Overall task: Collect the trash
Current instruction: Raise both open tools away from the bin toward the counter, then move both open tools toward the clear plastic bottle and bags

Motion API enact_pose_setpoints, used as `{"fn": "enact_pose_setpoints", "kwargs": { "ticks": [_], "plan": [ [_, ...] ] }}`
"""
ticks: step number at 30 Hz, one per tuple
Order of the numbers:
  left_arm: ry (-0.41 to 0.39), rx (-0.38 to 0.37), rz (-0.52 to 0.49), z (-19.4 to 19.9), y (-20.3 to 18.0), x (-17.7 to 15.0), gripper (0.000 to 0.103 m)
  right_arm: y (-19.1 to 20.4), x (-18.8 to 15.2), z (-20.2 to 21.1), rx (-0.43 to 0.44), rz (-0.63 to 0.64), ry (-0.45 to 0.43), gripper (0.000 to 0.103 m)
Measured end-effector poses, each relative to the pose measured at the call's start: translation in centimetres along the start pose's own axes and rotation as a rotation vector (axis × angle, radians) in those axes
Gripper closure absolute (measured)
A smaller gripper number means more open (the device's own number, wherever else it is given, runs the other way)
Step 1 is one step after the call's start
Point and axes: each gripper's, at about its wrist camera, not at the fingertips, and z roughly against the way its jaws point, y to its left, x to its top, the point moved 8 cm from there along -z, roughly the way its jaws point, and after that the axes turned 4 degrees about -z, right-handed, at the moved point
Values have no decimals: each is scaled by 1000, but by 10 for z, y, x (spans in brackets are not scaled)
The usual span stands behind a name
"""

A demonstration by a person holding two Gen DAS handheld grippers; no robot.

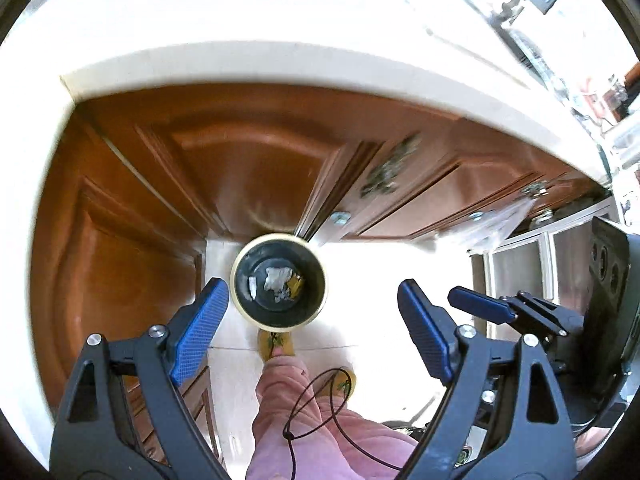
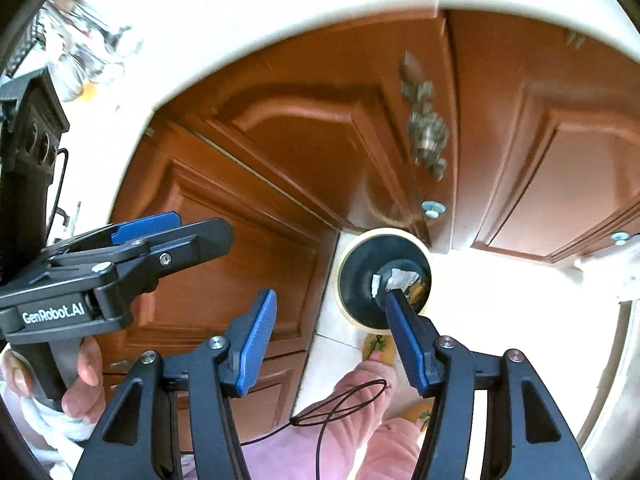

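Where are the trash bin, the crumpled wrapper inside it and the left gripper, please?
trash bin (image 1: 320,276), left wrist view, cream rim on its right side.
crumpled wrapper (image 1: 277,278), left wrist view, its silvery middle.
left gripper (image 1: 314,328), left wrist view, midway between its blue fingertips.

One trash bin (image 1: 280,280), perhaps three scraps (image 1: 278,280) inside; two hand-held grippers (image 1: 312,320).
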Motion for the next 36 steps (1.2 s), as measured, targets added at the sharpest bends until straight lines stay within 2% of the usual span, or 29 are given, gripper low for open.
{"fn": "enact_pose_setpoints", "kwargs": {
  "ticks": [11,15,17,21,27,29,36],
  "plan": [
    [-177,63,-80,136,-42,55,20,49,33,150,-41,105,-230,42],
    [-218,101,-121,167,-49,78,23,61,54,193,-82,136,-318,39],
    [-222,87,-136,178,-52,92,24,68,71,214,-111,143,-345,39],
    [-237,76,-151,191,-51,121,25,81,100,251,-172,170,-410,38],
    [-275,70,-204,204,-52,178,27,88,154,301,-242,116,-459,37],
    [-288,70,-215,205,-51,194,27,85,171,309,-275,99,-468,37],
    [-302,88,-253,204,-45,242,27,78,227,320,-308,21,-449,37]
  ]
}}
